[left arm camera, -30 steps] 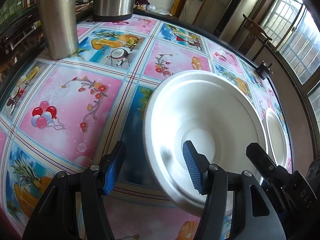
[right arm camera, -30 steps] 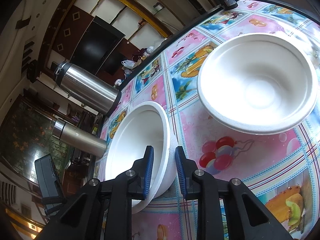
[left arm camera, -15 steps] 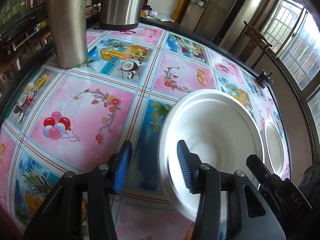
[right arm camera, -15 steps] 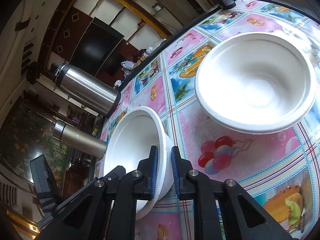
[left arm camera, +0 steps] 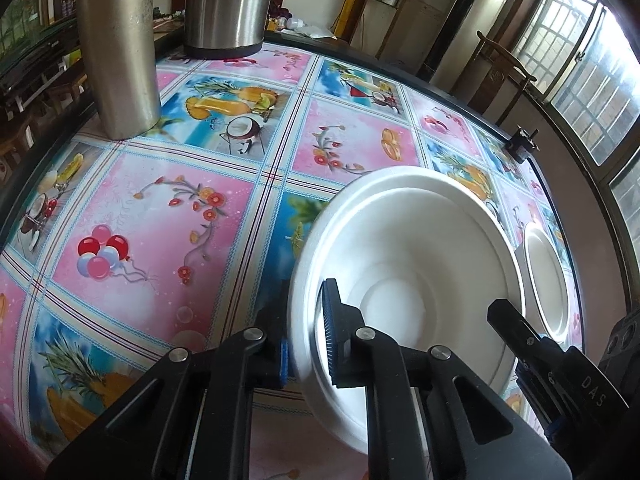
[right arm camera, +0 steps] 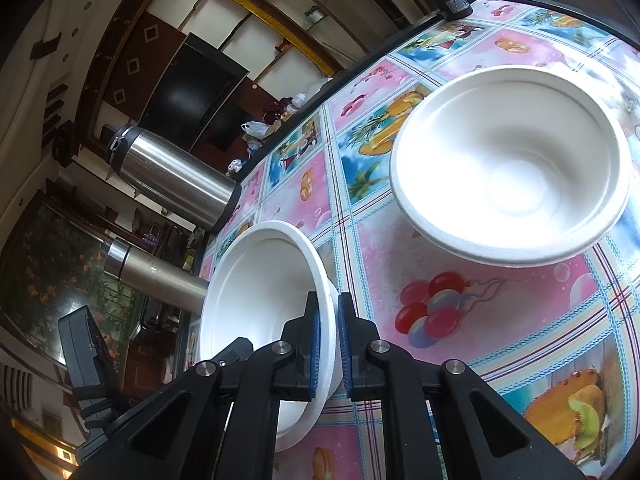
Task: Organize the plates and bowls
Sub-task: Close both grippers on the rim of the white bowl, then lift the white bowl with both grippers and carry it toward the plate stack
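A white foam bowl [left arm camera: 404, 264] sits tilted over the patterned tablecloth, held from two sides. My left gripper [left arm camera: 306, 344] is shut on its left rim, one blue pad inside and one outside. In the right wrist view the same bowl [right arm camera: 260, 300] has its near rim pinched by my right gripper [right arm camera: 329, 336], which is shut on it. One of the right gripper's fingers [left arm camera: 508, 320] shows at the bowl's right rim. A second white bowl [right arm camera: 508, 160] rests upright on the table beyond; the left wrist view shows that second bowl [left arm camera: 546, 280] at far right.
Two steel flasks [left arm camera: 120, 48] [left arm camera: 228, 0] stand at the table's far left. A small black device [left arm camera: 522, 142] sits on the far edge. The tablecloth [left arm camera: 160, 220] lies bare to the left of the bowl. A wooden chair [left arm camera: 504, 60] stands beyond the table.
My left gripper's fingers have come together from wide open onto the bowl's left rim. My right gripper has tightened on the opposite rim, and the bowl has tilted up.
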Demonstrator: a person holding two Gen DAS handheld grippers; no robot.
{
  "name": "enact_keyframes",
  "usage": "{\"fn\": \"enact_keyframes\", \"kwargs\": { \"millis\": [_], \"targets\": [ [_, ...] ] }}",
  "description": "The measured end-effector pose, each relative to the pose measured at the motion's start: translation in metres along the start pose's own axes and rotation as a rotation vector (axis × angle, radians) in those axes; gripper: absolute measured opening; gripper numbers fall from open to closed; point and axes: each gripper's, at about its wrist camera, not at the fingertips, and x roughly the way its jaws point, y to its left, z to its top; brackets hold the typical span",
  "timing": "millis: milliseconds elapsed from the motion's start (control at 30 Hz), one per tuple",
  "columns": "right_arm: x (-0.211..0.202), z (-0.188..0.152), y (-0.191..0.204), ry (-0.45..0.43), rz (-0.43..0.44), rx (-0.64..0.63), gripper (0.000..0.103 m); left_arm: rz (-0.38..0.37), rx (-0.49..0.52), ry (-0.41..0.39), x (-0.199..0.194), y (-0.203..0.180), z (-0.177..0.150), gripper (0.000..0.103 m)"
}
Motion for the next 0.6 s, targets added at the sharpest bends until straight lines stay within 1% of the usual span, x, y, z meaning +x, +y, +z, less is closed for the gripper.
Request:
{"fn": "enact_keyframes", "kwargs": {
  "millis": [267,467,600],
  "targets": [
    [-0.002,0.001,-0.004,0.023,0.004,0.022,0.008,0.029,0.023,0.001,-0.005,-0.003,-0.011,0.010],
    [-0.008,-0.005,-0.012,0.091,0.028,0.070,0.009,0.041,0.057,0.000,-0.020,-0.004,-0.032,0.010],
    [-0.011,-0.014,-0.012,0.130,0.036,0.076,0.009,0.055,0.076,-0.004,-0.030,-0.001,-0.046,0.011]
  ]
}}
